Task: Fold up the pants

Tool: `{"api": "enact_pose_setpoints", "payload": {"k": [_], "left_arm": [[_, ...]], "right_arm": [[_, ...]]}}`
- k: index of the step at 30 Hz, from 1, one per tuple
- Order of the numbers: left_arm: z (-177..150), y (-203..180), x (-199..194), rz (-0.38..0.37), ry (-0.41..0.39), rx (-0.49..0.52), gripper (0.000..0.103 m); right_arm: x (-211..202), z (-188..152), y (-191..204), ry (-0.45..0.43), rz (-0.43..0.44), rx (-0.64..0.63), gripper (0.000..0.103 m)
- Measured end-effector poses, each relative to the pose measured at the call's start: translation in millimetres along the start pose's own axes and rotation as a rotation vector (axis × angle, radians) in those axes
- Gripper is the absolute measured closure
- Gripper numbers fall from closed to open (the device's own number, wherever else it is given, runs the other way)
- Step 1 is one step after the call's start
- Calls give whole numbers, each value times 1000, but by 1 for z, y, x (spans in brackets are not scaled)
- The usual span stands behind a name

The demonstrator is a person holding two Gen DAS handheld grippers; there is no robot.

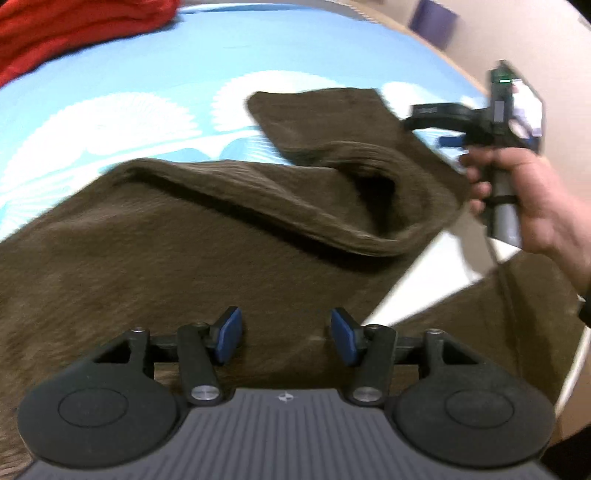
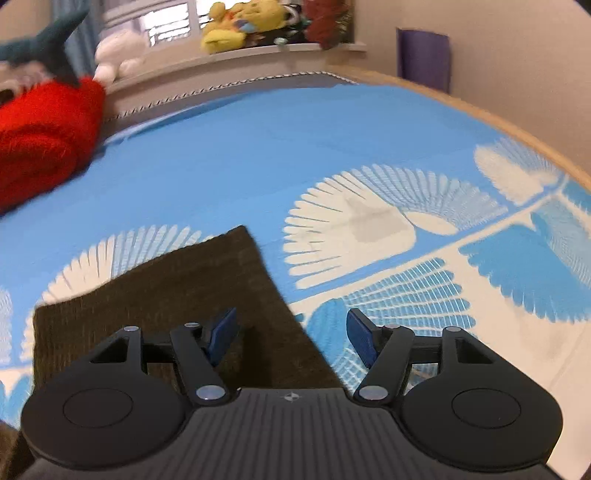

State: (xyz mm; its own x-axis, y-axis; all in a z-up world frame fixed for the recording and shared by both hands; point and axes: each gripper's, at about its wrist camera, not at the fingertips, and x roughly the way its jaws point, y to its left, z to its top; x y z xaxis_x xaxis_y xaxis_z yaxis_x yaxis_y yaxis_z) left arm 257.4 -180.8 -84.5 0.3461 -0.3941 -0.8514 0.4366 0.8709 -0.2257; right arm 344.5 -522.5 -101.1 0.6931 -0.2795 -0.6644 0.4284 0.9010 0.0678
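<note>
Brown ribbed pants [image 1: 184,240] lie rumpled on the bed, one leg folded back into a loose loop [image 1: 369,192]. My left gripper [image 1: 286,334] hovers over the cloth, jaws apart, and nothing shows pinched between its blue pads [image 1: 231,332]. A person's hand [image 1: 528,199] holds my right gripper [image 1: 424,127] at the right edge of the pants. In the right wrist view, the right gripper [image 2: 291,336] is open above the straight end of a flat pants leg [image 2: 166,295]. Its left pad is over the cloth and its right pad over the sheet.
The bed has a blue sheet with white fan patterns [image 2: 258,147] and a wooden edge [image 2: 517,125] at the right. A red blanket [image 2: 40,140] lies at the far left. Plush toys [image 2: 240,22] sit on a shelf behind the bed.
</note>
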Motion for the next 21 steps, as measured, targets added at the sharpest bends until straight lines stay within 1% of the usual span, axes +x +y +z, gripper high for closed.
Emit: {"api": "enact_pose_setpoints", "payload": {"k": [1, 3, 4, 5, 6, 7, 8, 9, 10, 11, 12, 13, 14, 15, 16, 17, 19, 20, 21], "left_arm": [[-1, -3, 3, -30, 12, 8, 43], [-5, -10, 12, -63, 47, 37, 42], [-9, -13, 17, -56, 67, 58, 43], [-13, -16, 23, -16, 81, 80, 43], [-16, -17, 27, 30, 86, 92, 51], [-19, -15, 30, 48, 79, 85, 61], [-18, -12, 29, 38, 69, 69, 70], [-17, -10, 27, 21, 69, 49, 87], [-15, -8, 23, 15, 69, 29, 97], [-14, -7, 18, 30, 64, 30, 100], [-13, -8, 14, 54, 56, 47, 100], [-13, -8, 11, 59, 51, 67, 100], [-14, -7, 10, 54, 62, 77, 100], [-16, -5, 12, 54, 76, 82, 100], [-19, -4, 14, 59, 94, 91, 100], [-22, -2, 14, 59, 106, 101, 100], [-25, -2, 14, 60, 109, 113, 99], [-25, -3, 14, 59, 111, 115, 99], [-25, -3, 13, 56, 117, 115, 99]], "right_arm": [[4, 0, -5, 31, 1, 8, 34], [13, -5, -9, 101, 16, -1, 33], [12, -7, -5, 88, 13, -36, 41], [12, -7, -1, 92, 29, -64, 66], [11, -6, 2, 95, 68, -80, 78], [10, -5, 5, 104, 107, -80, 91], [9, -3, 7, 107, 133, -73, 92], [6, -1, 10, 94, 146, -68, 92], [1, 2, 11, 71, 156, -55, 93], [-6, 7, 9, 35, 155, -19, 93], [-18, 13, 0, -34, 135, 58, 93], [-31, 16, -14, -131, 78, 183, 93], [-49, 15, -29, -230, -81, 332, 93], [-61, 10, -41, -270, -232, 436, 93], [-69, 2, -55, -266, -384, 536, 93], [-66, -7, -70, -186, -454, 591, 93], [-58, -24, -92, -60, -492, 661, 93], [-56, -33, -102, -19, -517, 699, 92], [-55, -38, -108, -9, -534, 723, 91]]}}
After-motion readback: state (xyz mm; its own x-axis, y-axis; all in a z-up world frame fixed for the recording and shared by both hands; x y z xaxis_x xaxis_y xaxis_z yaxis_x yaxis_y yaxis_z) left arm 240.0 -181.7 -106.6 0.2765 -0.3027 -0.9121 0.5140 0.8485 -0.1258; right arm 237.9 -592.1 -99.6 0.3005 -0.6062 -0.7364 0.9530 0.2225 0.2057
